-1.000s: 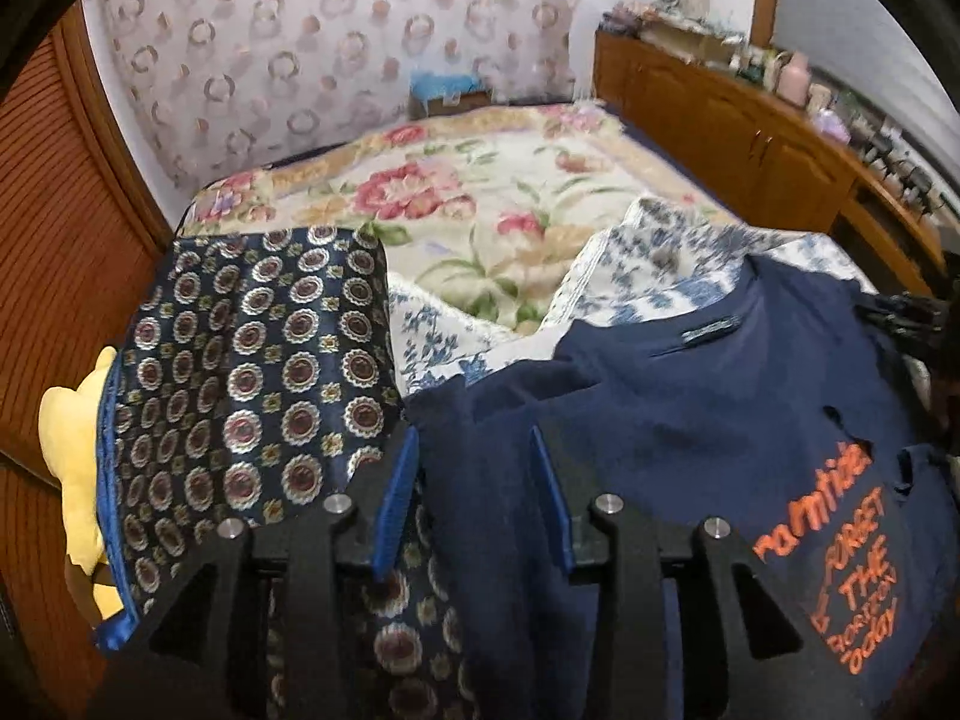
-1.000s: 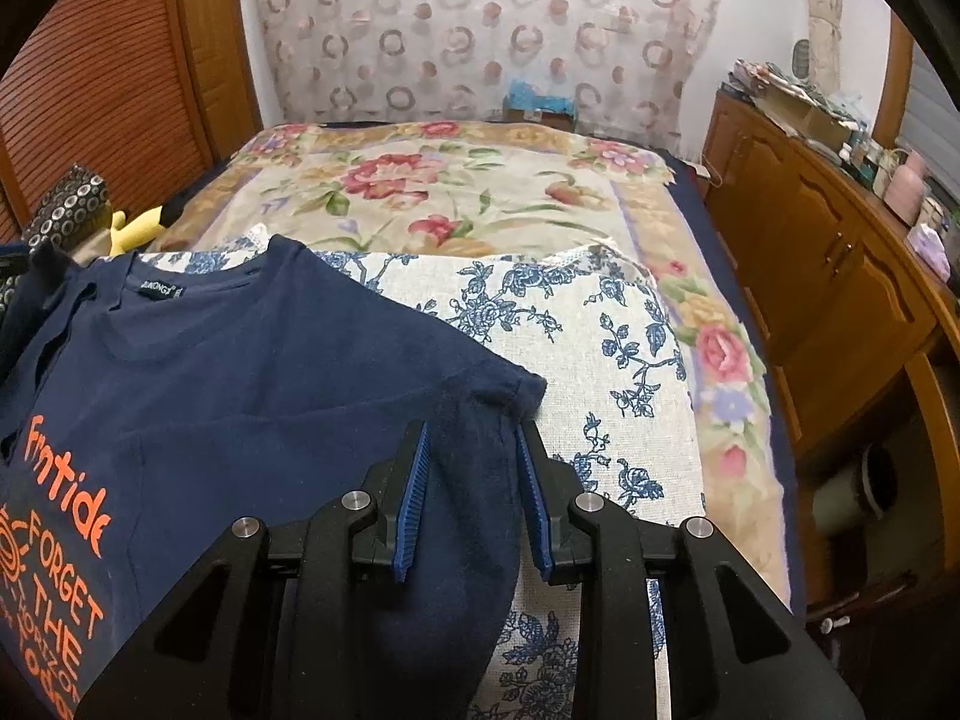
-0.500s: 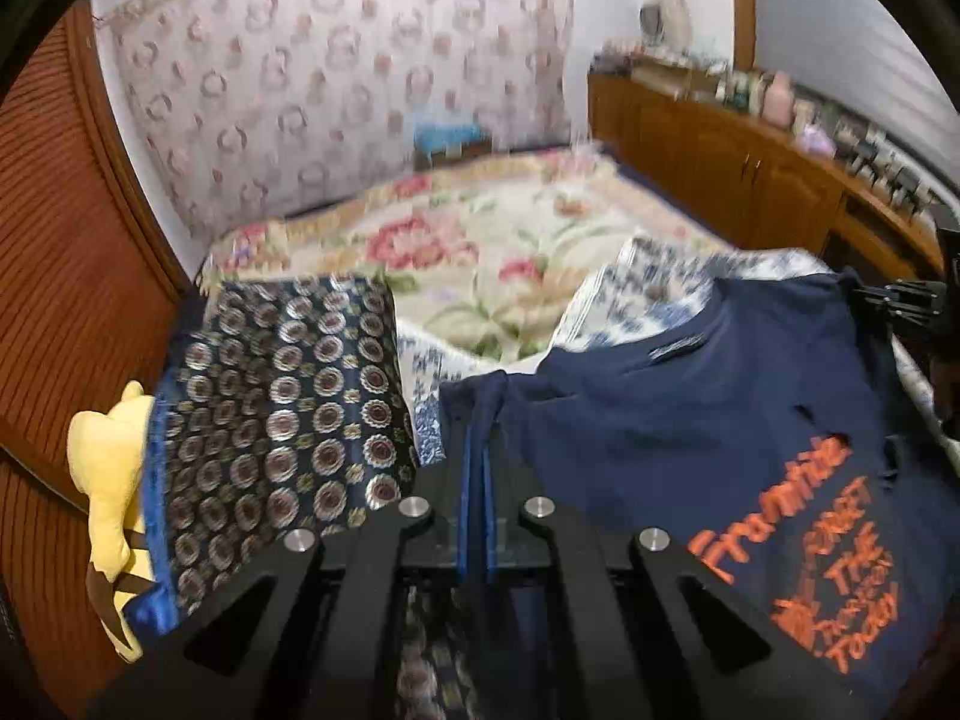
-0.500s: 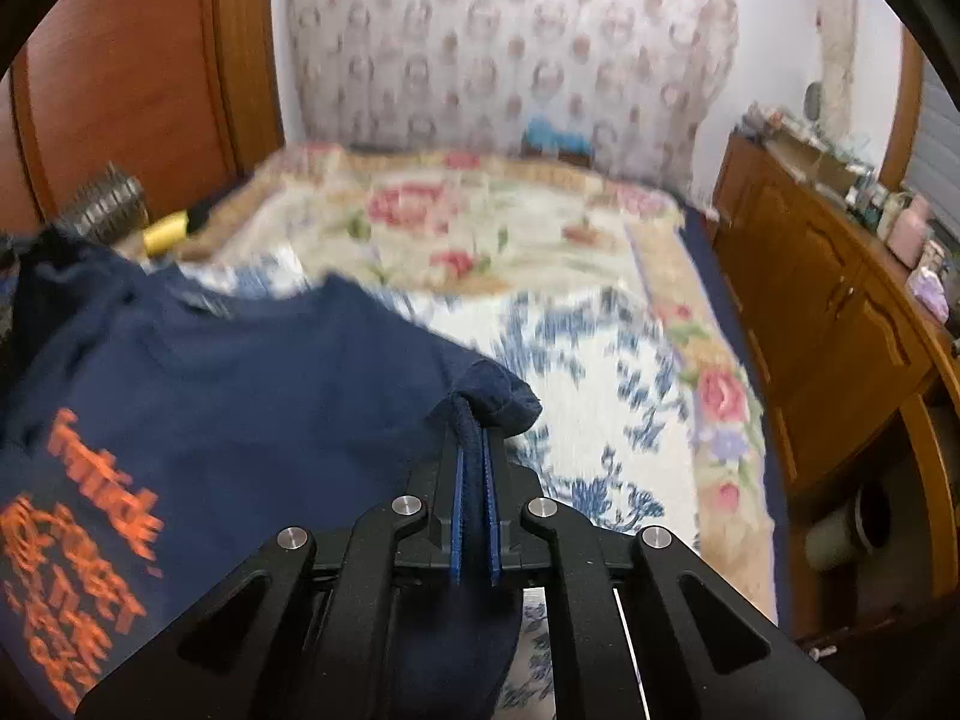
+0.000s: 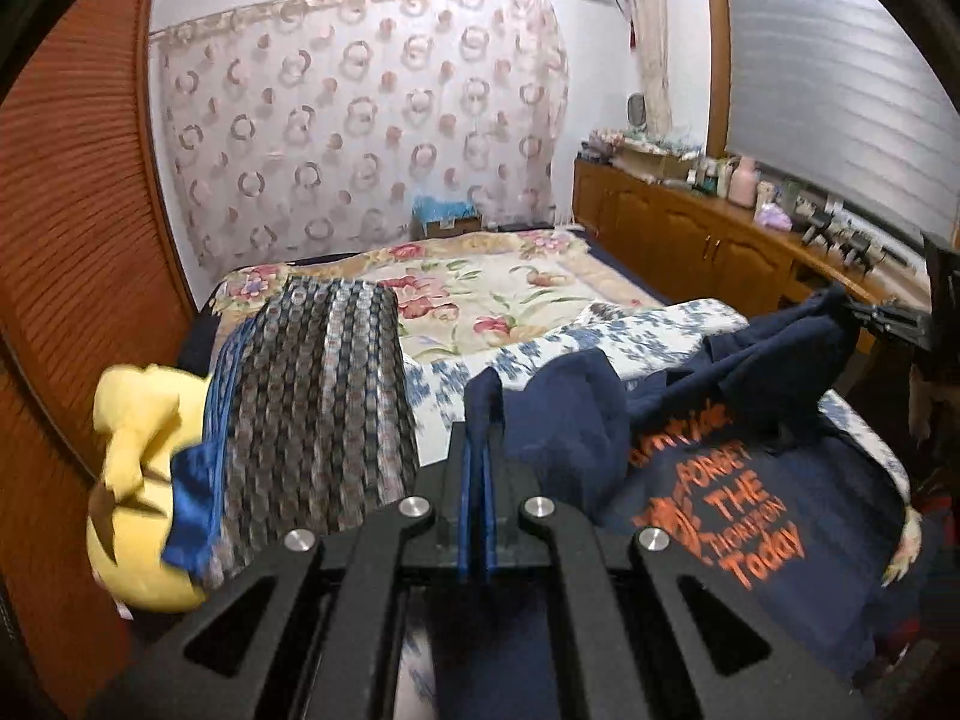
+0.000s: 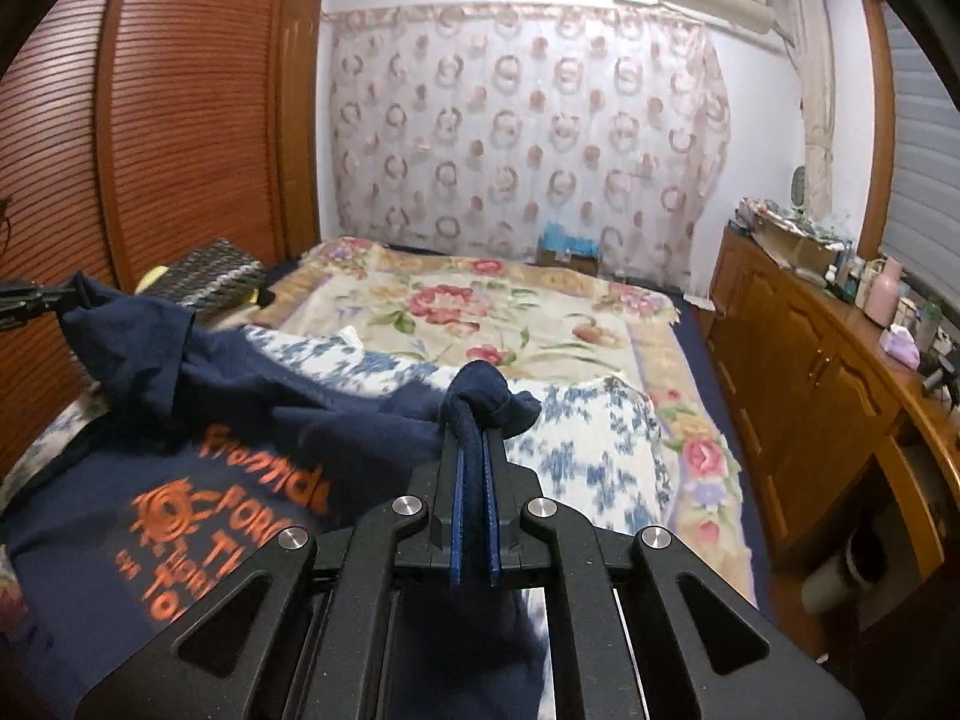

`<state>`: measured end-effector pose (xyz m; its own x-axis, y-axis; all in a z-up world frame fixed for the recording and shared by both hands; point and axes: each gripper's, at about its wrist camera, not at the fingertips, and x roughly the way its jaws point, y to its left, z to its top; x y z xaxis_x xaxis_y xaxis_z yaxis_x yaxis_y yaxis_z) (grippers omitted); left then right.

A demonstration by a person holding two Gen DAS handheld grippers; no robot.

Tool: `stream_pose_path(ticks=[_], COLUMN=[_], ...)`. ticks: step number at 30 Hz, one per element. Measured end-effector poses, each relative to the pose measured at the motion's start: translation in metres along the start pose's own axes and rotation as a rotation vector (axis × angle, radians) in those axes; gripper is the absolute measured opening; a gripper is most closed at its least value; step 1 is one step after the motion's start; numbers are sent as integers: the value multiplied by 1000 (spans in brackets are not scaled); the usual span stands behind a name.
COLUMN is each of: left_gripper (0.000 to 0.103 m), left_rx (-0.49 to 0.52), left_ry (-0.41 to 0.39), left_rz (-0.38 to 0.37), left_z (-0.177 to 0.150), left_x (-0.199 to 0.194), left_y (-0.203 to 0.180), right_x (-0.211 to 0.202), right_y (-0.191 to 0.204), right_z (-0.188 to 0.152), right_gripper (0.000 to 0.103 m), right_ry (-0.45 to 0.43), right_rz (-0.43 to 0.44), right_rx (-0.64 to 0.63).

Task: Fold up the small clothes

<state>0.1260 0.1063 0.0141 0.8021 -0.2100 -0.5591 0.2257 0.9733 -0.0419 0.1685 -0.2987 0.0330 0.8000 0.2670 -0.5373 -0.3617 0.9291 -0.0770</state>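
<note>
A navy T-shirt (image 5: 738, 480) with orange lettering lies on the bed, its upper part lifted off the blue-flowered cloth (image 5: 636, 330). My left gripper (image 5: 478, 420) is shut on the shirt's left sleeve, a fold of navy cloth standing between its blue pads. In the right wrist view my right gripper (image 6: 474, 426) is shut on the right sleeve, bunched into a knot above its tips; the T-shirt (image 6: 240, 420) sags toward the left. Each gripper shows at the other view's edge, the right gripper (image 5: 900, 318) and the left gripper (image 6: 30, 300), both clamped on the shirt.
A dark patterned cushion (image 5: 312, 408) and a yellow plush toy (image 5: 132, 480) lie left of the shirt by the wooden louvred wardrobe (image 5: 66, 240). A floral bedspread (image 6: 510, 312) stretches to the curtain. The wooden cabinet (image 6: 810, 372) with bottles runs along the right.
Both grippers shut on the shirt's sleeves and rose, tilting up. The upper part of the shirt lifted off the flowered cloth and now hangs between them, and the lettering has crumpled.
</note>
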Motion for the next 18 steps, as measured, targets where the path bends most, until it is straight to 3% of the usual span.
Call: stream_pose_path(ticks=[7,18], left_gripper=[1,1], left_rx=[-78,-93], left_ry=[-16,-60], left_rz=[-34,-45], left_z=[-70,-92], left_x=[-39,-88], left_y=[0,-3], right_x=[-53,-114], right_y=[-2,10], right_z=[-57,-75], right_gripper=[3,3], right_ry=[13,12], right_rz=[20,38], right_rx=[47,15])
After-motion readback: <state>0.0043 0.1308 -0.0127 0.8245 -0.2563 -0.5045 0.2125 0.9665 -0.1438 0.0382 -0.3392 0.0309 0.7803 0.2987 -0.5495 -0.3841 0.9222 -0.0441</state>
